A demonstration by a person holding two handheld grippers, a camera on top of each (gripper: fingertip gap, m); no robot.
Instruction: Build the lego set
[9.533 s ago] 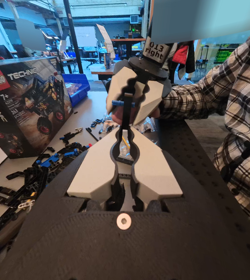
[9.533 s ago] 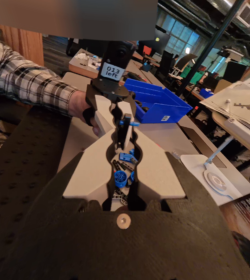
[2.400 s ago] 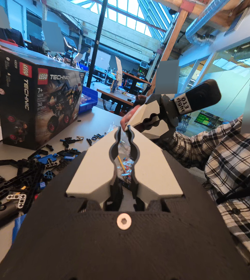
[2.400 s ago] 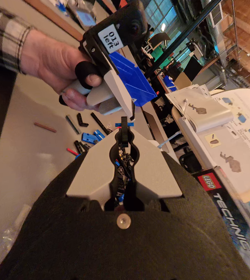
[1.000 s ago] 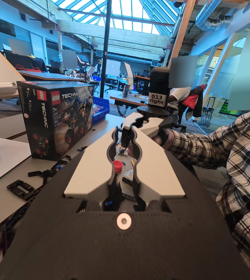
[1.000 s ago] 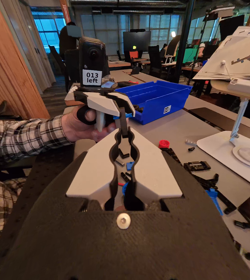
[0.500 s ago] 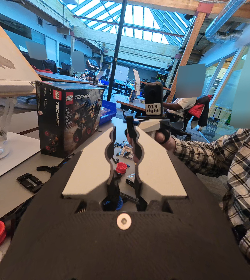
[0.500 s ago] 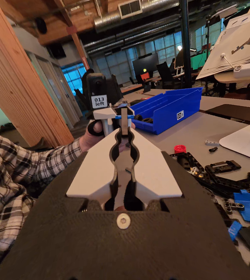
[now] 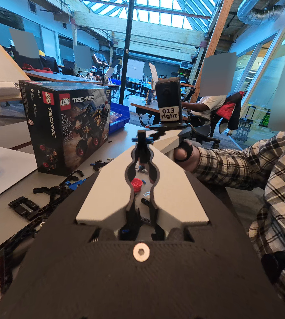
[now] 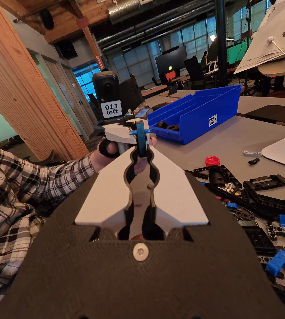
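Observation:
A short black beam (image 9: 141,134) with a blue pin (image 9: 149,139) through it stands upright in the air between both grippers. My left gripper (image 9: 142,150) is shut on the beam's lower part. My right gripper (image 10: 141,148) is also shut on the same beam (image 10: 141,136), and the blue pin (image 10: 131,132) sticks out on both sides. The right gripper (image 9: 153,136) reaches the beam from the right in the left wrist view. The left gripper (image 10: 133,136) reaches it from the left in the right wrist view. Both are held in hands with plaid sleeves.
The set's box (image 9: 65,127) stands at the left of the grey table (image 10: 233,138). A blue bin (image 10: 195,117) holds black tyres. A red wheel hub (image 10: 211,161) and several loose black and blue parts (image 10: 241,195) lie on the table. An instruction booklet (image 10: 267,43) sits on a white stand. Only a small space, under 4 cm, lies between the two pairs of fingers.
Half a second ago my left gripper was open beside the beam held by the right gripper. Now it has shut on the beam, so both hold it.

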